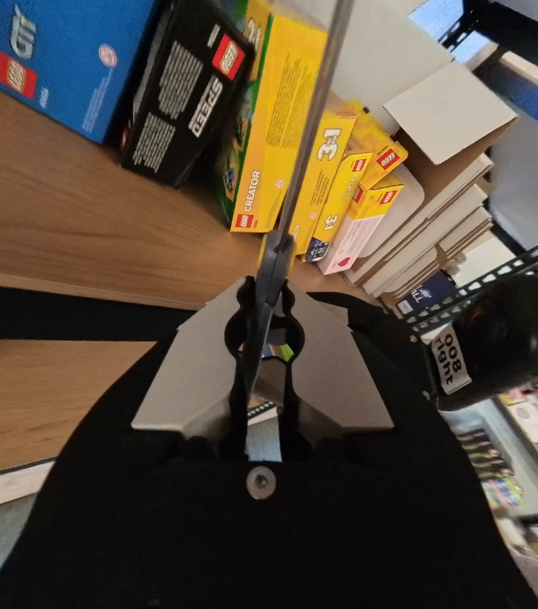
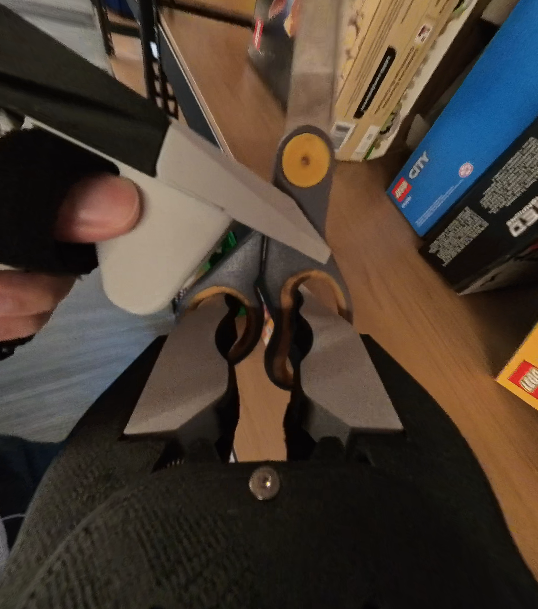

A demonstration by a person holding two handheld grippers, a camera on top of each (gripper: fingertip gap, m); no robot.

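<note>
A pair of scissors (image 2: 305, 161) with dark grey handles, orange-lined loops and a yellow pivot cap is held over a wooden shelf (image 2: 392, 296), blades pointing away. My right gripper (image 2: 261, 333) is shut on the two handle loops. My left gripper (image 1: 266, 290) is shut on the scissors (image 1: 270, 280), seen edge-on, with the steel blade (image 1: 313, 115) running up out of view. In the right wrist view the left gripper's pale fingers (image 2: 228, 191) come in from the upper left and clamp the scissors just below the pivot. A gloved hand (image 2: 63, 211) holds that gripper.
Toy-brick boxes stand on the shelf: blue (image 1: 63, 59), black (image 1: 178, 99) and several yellow (image 1: 280, 131). A stack of white flat cartons (image 1: 442, 214) and a perforated metal shelf post (image 1: 498, 273) are at the right. The right gripper's black body with a white sticker (image 1: 508, 329) is close by. About 5 cm separates my left fingertips from my right.
</note>
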